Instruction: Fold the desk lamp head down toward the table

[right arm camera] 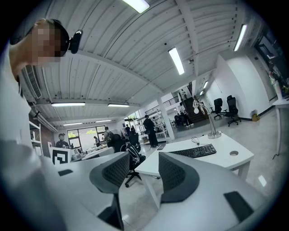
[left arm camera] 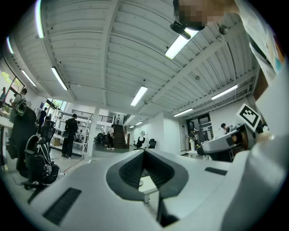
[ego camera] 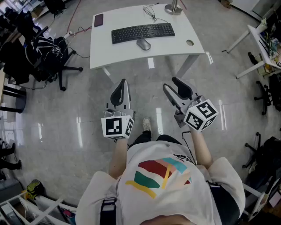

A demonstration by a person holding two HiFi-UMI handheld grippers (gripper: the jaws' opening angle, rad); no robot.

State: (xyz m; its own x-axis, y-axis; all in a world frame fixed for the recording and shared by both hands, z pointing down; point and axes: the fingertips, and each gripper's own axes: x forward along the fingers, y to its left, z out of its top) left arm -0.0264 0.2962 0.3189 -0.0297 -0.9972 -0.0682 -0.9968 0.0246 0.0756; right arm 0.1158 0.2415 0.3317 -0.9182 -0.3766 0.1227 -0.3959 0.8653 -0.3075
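The desk lamp (right arm camera: pixel 210 121) stands upright at the far end of the white desk (right arm camera: pixel 237 161), its silver stem curving up to a small head. In the head view only its round base (ego camera: pixel 174 9) shows at the desk's (ego camera: pixel 101 48) far edge. Both grippers hang over the floor in front of the desk, well short of the lamp. My left gripper (ego camera: pixel 123 84) has its dark pads together at the tips (left arm camera: pixel 144 152), with nothing in them. My right gripper (ego camera: pixel 171 84) stands open (right arm camera: pixel 144 173), and only floor shows between its pads.
On the desk lie a black keyboard (ego camera: pixel 142 32), a grey mouse (ego camera: pixel 143 44), a dark phone (ego camera: pixel 99 19) and a thin cable (ego camera: pixel 151 11). An office chair with a black backpack (ego camera: pixel 44 52) stands left of the desk. More desks and chairs (ego camera: pixel 263 48) are at the right.
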